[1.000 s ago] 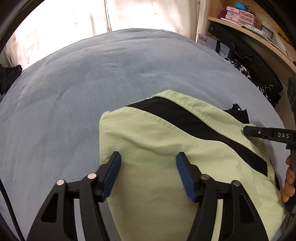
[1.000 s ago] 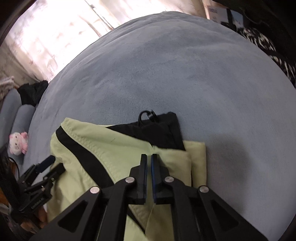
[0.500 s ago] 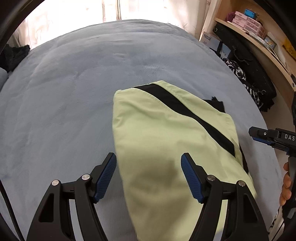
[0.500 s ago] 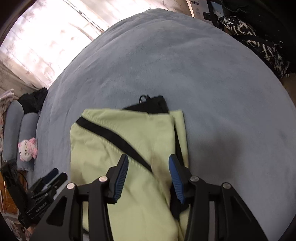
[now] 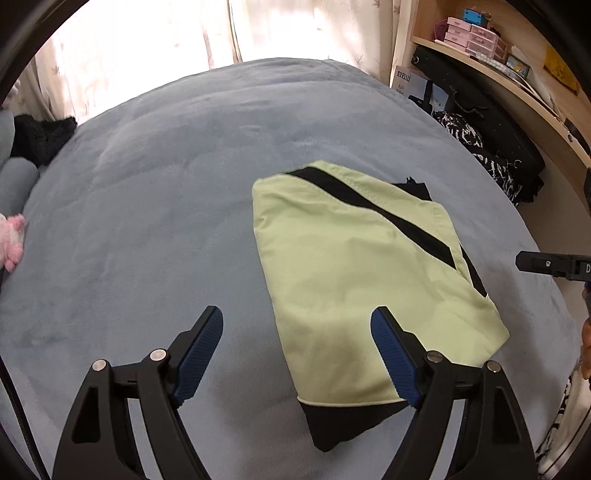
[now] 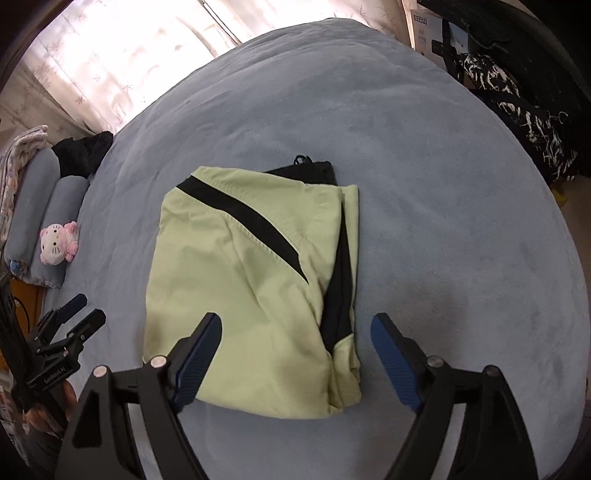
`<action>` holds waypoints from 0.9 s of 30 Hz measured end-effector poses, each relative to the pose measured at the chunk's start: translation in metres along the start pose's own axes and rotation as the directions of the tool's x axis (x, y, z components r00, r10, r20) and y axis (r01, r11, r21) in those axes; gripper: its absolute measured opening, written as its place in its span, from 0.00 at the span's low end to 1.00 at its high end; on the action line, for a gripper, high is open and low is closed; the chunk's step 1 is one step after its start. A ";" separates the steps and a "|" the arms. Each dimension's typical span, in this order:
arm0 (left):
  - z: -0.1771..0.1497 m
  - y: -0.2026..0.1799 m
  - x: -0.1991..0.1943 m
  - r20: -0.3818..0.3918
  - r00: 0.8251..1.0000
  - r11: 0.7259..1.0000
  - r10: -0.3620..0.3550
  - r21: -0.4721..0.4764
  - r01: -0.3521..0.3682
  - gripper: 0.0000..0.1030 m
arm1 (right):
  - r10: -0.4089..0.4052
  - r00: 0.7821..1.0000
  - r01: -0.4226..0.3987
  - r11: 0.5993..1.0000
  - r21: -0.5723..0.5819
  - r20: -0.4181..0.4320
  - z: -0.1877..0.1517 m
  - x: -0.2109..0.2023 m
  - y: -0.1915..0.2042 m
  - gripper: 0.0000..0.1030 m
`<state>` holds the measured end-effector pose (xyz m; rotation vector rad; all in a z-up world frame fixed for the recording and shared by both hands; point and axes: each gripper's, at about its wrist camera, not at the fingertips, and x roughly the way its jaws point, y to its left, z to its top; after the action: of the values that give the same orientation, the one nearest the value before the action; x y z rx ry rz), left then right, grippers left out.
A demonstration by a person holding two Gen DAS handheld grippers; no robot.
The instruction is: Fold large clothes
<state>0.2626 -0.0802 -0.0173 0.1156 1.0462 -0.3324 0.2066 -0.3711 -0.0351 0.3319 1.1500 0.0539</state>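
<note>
Pale-green garment (image 5: pixel 354 266) with black bands, 1 item, folded into a compact rectangle; we find it lying flat on the grey-blue bed (image 5: pixel 147 221), toward the middle, with a black layer showing at its far corner and near edge.

Left tongs (image 5: pixel 297 356): we hold them above the bed with their jaws spread wide, having just been opening; blue pads (image 5: pixel 199 350) clear of the cloth, nothing between them.

Right tongs (image 6: pixel 295 358): likewise raised over the garment's near edge, jaws spread wide after just opening, nothing pinched.

Also logged: 1 pink-and-white plush toy (image 6: pixel 59 243) beside grey bolster pillows (image 6: pixel 44 206) at the bed's left; 1 black-and-white patterned cloth (image 6: pixel 532 122) at the right edge; pale curtains (image 5: pixel 184 40) behind; a wooden shelf (image 5: pixel 517 74) bearing pink boxes (image 5: pixel 465 35).
</note>
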 end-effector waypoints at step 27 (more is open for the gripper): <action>-0.049 -0.001 0.103 -0.133 0.970 0.972 -0.206 -0.146 0.186 0.85 | 0.141 0.985 -0.145 0.989 -0.037 -0.097 -0.031 0.086 -0.046 0.83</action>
<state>0.2689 -0.0914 -0.1304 -0.0857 1.2269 -0.4373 0.2085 -0.3892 -0.1354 0.3756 1.2152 0.2227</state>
